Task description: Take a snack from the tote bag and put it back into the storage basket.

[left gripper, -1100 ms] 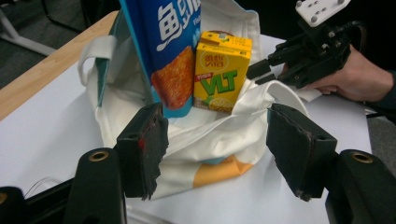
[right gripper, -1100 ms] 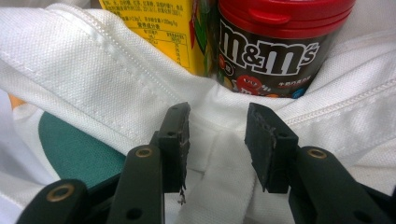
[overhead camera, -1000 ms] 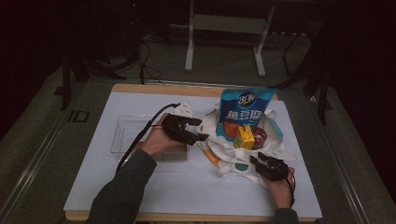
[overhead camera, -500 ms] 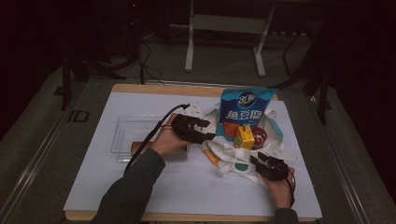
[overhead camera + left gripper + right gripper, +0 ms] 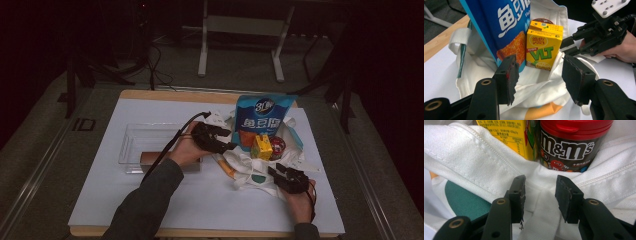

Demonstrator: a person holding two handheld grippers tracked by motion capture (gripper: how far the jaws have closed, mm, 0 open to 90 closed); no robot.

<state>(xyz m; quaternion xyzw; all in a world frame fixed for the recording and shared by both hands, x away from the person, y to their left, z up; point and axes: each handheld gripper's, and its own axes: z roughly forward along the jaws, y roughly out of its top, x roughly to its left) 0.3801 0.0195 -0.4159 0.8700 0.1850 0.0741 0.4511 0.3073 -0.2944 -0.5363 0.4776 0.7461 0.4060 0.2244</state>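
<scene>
Dim room, white worktop (image 5: pixel 150 210): right tongs (image 5: pixel 540 195) gaped astride bag (image 5: pixel 536 85) hem, steadying; left tongs (image 5: pixel 537 75), narrowing but unclamped, faced carton (image 5: pixel 543 45).

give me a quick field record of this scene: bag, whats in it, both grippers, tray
bag: white tote bag lying on the white table cover, mouth open
contents: blue snack pouch, yellow drink carton, red-lidded candy tub
left gripper: jaws open and just been closing, nothing between them, pointed at the carton
right gripper: jaws apart astride a fold of bag fabric at the rim; grip unclear
tray: clear tray left of the bag, brown bar inside
</scene>
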